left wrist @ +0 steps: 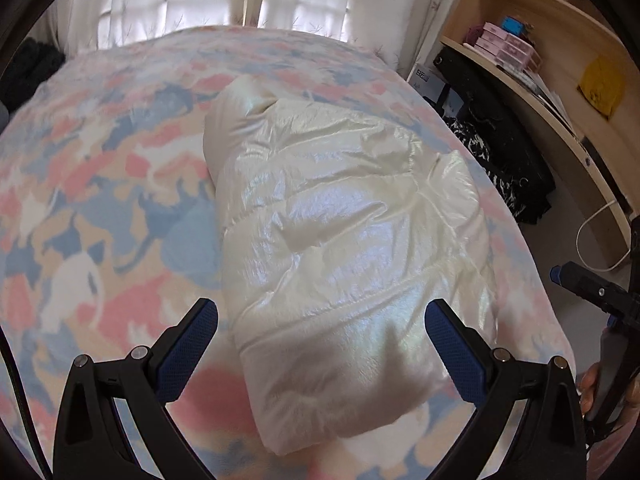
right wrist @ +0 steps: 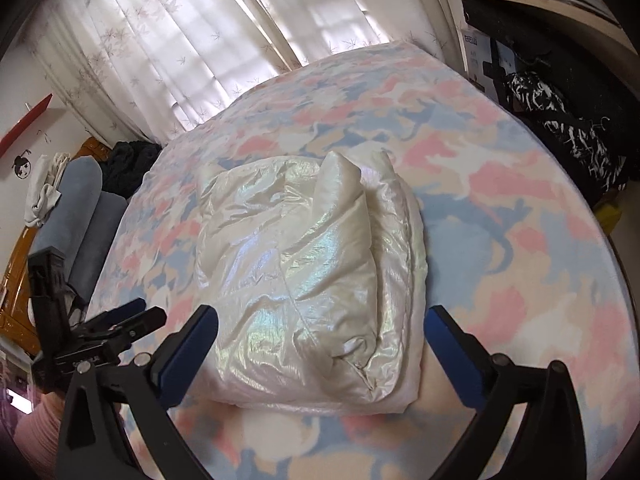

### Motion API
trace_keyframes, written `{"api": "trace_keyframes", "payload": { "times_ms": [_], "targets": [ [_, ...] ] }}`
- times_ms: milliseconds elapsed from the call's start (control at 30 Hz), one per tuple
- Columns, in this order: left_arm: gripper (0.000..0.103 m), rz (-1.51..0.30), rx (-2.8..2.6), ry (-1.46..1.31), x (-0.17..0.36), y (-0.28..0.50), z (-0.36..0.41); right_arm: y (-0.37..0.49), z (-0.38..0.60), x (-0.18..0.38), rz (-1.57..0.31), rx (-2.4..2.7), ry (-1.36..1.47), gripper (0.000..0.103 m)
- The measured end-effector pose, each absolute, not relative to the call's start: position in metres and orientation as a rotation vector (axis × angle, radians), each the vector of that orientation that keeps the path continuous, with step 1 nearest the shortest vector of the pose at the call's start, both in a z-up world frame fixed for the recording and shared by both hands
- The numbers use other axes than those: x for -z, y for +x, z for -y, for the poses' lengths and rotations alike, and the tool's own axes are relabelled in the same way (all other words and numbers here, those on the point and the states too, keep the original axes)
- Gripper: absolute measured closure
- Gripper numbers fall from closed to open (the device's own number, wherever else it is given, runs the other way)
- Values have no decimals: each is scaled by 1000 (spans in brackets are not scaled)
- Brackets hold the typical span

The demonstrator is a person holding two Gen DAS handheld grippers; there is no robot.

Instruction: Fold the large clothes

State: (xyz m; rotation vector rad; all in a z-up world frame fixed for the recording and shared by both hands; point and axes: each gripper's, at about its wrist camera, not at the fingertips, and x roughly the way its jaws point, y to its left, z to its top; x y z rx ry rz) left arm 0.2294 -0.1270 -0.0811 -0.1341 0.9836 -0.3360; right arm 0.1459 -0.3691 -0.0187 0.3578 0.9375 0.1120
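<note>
Puffer jacket (left wrist: 344, 248) lies folded on bed (left wrist: 100, 184); left gripper (left wrist: 320, 344) & right gripper (right wrist: 320, 344) both spread, empty. Risk: slick, puffy fill probably springs the fold back open.

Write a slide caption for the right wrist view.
Open right gripper above a folded pearly white puffer jacket on a pink-and-blue patterned bedspread.

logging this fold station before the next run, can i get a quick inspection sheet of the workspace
surface: bed blanket, pink and blue cat print, flat
job's things: white puffer jacket folded into a compact bundle, lying mid-bed
clutter: nothing seen on the bed besides the jacket
grippers: left hand-held gripper open, above the jacket; right hand-held gripper open, holding nothing
cables: white cable on the floor by the shelf
surroundings: curtains, wooden shelf, dark clothes beside the bed
</note>
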Motion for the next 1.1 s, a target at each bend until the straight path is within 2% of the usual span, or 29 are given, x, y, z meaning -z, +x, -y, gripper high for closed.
{"api": "trace_keyframes", "payload": {
  "times_ms": [233, 567, 1100],
  "targets": [
    [1, -1026, 326, -202, 116, 255, 123, 168, 361, 40, -965, -120, 351, 0],
    [0, -1131, 358, -282, 161, 281, 121, 214, 370, 91, -1102, -27, 326, 0],
    [0, -1202, 462, -344, 187, 293, 114, 228, 415, 172, -1253, -185, 715, 0]
  ]
}}
